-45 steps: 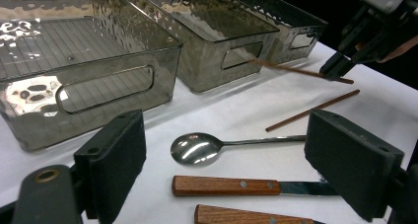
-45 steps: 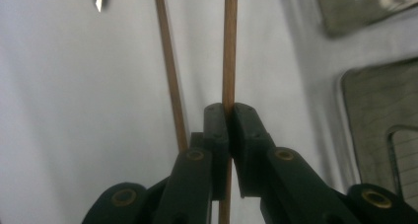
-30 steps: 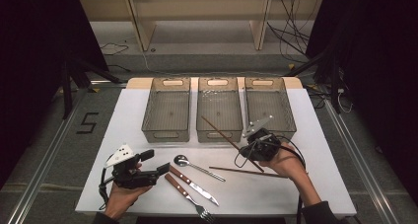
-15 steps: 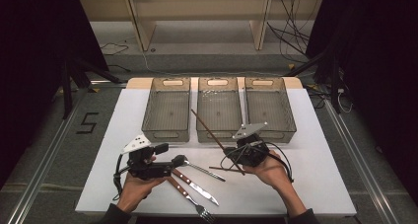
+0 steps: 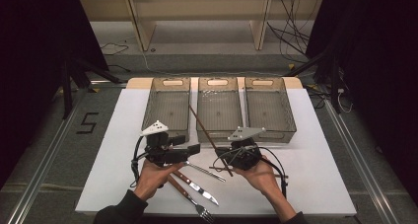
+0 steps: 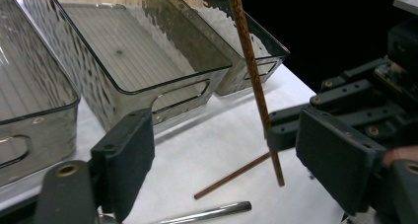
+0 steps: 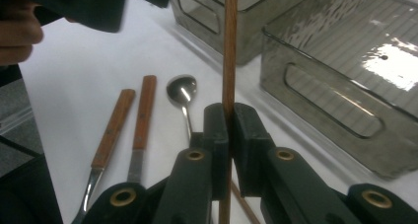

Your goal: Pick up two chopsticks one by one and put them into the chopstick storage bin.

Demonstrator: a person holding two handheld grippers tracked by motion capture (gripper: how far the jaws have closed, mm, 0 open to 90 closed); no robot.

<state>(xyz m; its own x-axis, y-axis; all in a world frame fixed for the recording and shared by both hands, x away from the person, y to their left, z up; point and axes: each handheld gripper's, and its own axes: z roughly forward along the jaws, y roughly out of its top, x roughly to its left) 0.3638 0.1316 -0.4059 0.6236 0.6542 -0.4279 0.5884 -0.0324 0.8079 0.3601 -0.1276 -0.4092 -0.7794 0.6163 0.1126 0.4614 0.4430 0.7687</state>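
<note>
R gripper (image 5: 227,157) pinches a brown chopstick (image 5: 203,128); right gripper view shows pads (image 7: 217,130) pressed tight on it, stick (image 7: 229,46) running straight up between them. High view: same stick slants up-left from the gripper, tip over the middle bin (image 5: 219,108), lifted off the table (image 5: 315,169).

L gripper (image 5: 193,150), near side of the left bin (image 5: 166,108), jaws spread wide w/ nothing between; left gripper view confirms the gap and shows the held stick (image 6: 249,61) upright beyond.

Left gripper view also has a 2nd chopstick (image 6: 231,176) flat on the table below the held one. Right gripper view gives spoon (image 7: 181,93), plus two wooden-handled pieces (image 7: 129,128) beside it.
</note>
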